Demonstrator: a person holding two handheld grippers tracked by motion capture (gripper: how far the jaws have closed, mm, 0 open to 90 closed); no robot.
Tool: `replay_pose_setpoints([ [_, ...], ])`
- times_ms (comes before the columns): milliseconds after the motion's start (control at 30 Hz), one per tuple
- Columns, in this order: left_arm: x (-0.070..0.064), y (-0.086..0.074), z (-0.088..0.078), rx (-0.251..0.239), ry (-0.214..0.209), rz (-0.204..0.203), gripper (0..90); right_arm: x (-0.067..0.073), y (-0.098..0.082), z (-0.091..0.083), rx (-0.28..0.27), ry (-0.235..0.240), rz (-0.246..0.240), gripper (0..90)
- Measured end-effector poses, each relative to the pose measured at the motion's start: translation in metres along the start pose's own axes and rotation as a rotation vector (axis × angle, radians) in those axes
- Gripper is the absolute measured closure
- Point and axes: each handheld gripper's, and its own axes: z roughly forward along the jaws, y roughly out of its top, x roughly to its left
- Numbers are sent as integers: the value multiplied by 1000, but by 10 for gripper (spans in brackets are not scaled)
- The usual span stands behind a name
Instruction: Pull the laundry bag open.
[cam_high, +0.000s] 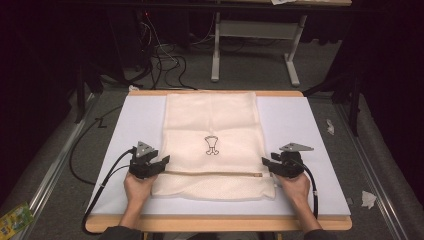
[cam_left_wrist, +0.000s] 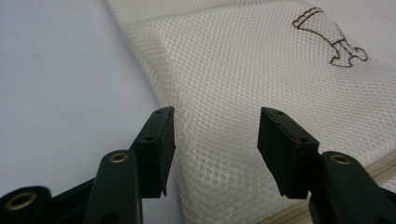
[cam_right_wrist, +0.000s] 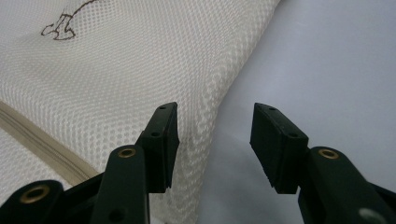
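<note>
The cream mesh bag (cam_high: 212, 145) lies flat down the middle of the pale surface (cam_high: 305, 125), its zipper (cam_high: 215, 174) running crosswise near the person's edge and a small brown emblem (cam_high: 211, 145) printed at its centre. The left tool (cam_high: 162, 162) sits at the bag's left edge, level with the zipper, jaws spread wide and nothing pinched between them. From the left gripper view the left tool (cam_left_wrist: 215, 140) straddles the mesh border: one jaw over the bare surface, the other over the fabric, the bag's edge running up between them. The right tool (cam_high: 267, 164) mirrors it at the right edge, also gaping. In the right gripper view the right tool (cam_right_wrist: 215, 140) has the bag's edge passing under its left jaw, with the other jaw over bare surface.
</note>
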Motion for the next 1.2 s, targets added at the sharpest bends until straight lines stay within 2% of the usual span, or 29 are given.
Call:
replay_pose_setpoints([
  [300, -16, -2, -6, -20, -37, 20, 462, 0, -3, -5, 32, 6, 5, 499],
  [400, -24, -3, -8, -31, -82, 25, 461, 0, -4, -7, 45, 4, 7, 486],
  [433, -24, -3, -8, -31, -82, 25, 462, 0, -4, -7, 45, 4, 7, 486],
  [533, -34, -3, -7, -27, -94, 55, 462, 0, -4, -7, 50, 16, 11, 465],
  [567, -41, -2, -5, -19, -87, 87, 462, 1, -5, -7, 56, 17, 8, 458],
  [633, -51, -1, -2, -13, -93, 120, 462, 1, -5, -8, 64, 18, 6, 452],
  [700, -55, 0, 1, -9, -102, 131, 462, 1, -5, -8, 63, 18, 4, 450],
  [767, -65, 2, 6, 2, -114, 153, 462, 2, -4, -8, 59, 26, 13, 446],
  [800, -74, 4, 12, 16, -126, 169, 462, 4, -5, -6, 69, 34, 12, 442],
  [833, -74, 4, 12, 16, -126, 169, 463, 4, -5, -6, 69, 34, 12, 442],
  [867, -81, 7, 17, 18, -149, 171, 462, 7, -5, -3, 78, 42, 8, 440],
  [967, -88, 9, 21, 19, -169, 171, 461, 8, -5, -2, 76, 47, 11, 442],
  [1033, -99, 13, 26, 36, -188, 184, 461, 10, -4, -1, 83, 65, 10, 494],
  [1100, -103, 15, 28, 45, -199, 190, 460, 11, -4, -1, 87, 71, 5, 526],
  [1133, -111, 18, 32, 58, -210, 210, 461, 13, -3, 0, 98, 78, -2, 557],
  [1200, -115, 20, 35, 64, -215, 221, 467, 15, -3, 0, 103, 70, -14, 592],
])
